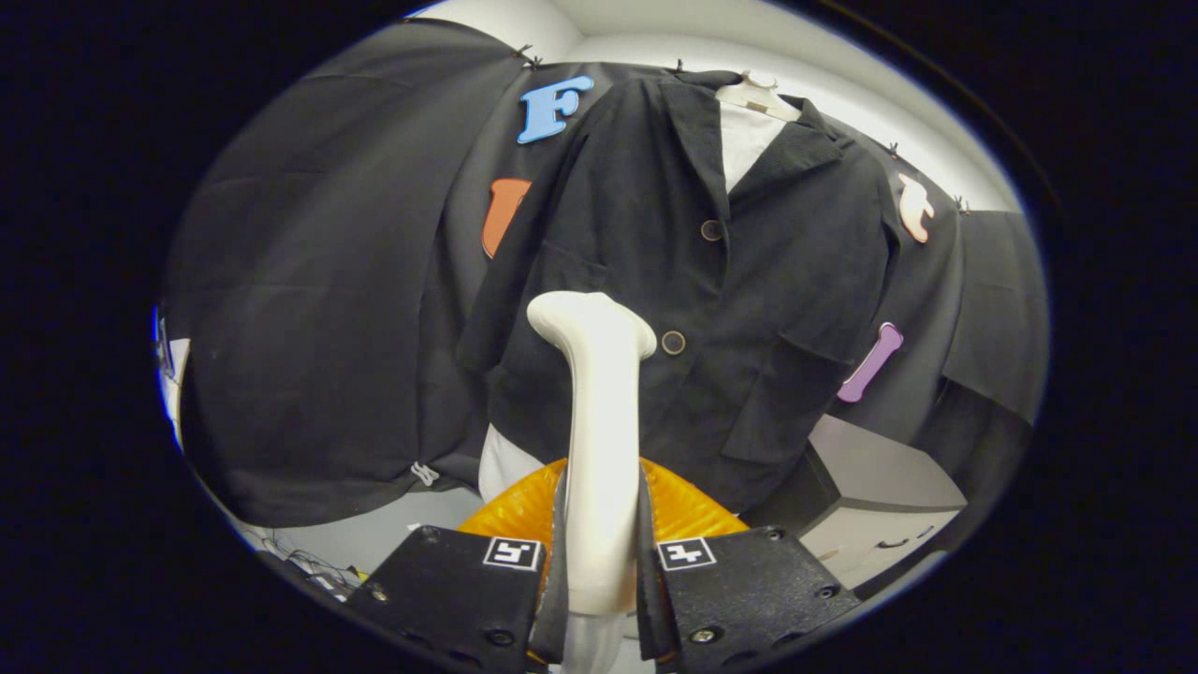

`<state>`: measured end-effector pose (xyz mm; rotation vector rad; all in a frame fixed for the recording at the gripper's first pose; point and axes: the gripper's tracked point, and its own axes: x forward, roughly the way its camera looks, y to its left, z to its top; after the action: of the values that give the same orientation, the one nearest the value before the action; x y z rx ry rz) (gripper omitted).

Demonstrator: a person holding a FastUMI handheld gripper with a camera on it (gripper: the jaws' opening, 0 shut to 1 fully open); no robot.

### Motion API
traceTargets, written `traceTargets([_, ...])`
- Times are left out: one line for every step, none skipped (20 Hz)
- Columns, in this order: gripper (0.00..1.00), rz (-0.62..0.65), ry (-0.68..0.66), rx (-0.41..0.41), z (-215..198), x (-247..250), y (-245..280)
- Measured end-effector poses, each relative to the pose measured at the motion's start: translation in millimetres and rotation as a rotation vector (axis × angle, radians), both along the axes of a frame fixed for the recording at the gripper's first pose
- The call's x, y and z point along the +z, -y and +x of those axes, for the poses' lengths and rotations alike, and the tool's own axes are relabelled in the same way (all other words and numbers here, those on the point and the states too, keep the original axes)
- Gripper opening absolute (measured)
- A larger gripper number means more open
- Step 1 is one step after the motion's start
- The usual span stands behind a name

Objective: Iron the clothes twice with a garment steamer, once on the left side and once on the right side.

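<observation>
At frame centre, my gripper (599, 562) is clenched on the garment steamer (599, 402) handle; its head sits low on the hanging black jacket (749, 281). I'd keep the head against the cloth and stroke slowly along one side.

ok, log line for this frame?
gripper: shut on steamer handle | steamer: upright, head near jacket front | jacket: hanging, buttoned | phase: steaming pass
</observation>
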<state>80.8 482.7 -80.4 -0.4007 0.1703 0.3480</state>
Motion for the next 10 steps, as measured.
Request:
traceTargets([0.32,-0.002,-0.009,0.001,-0.2,-5.2,1.7])
traceTargets([0.32,-0.001,-0.023,0.000,-0.4,-10.1,3.3])
traceTargets([0.32,-0.003,-0.032,0.000,-0.6,-15.2,4.5])
traceTargets([0.32,-0.008,-0.036,0.001,-1.0,-18.9,5.3])
traceTargets([0.32,-0.014,-0.040,0.003,-2.5,-23.4,5.3])
traceTargets([0.32,-0.018,-0.048,0.006,-2.9,-27.3,5.6])
traceTargets([0.32,-0.024,-0.057,0.007,-4.4,-32.3,7.7])
traceTargets([0.32,-0.031,-0.063,0.008,-4.7,-37.2,8.8])
traceTargets([0.32,-0.036,-0.069,0.009,-5.2,-42.1,10.0])
traceTargets([0.32,-0.044,-0.076,0.010,-5.9,-46.6,11.5])
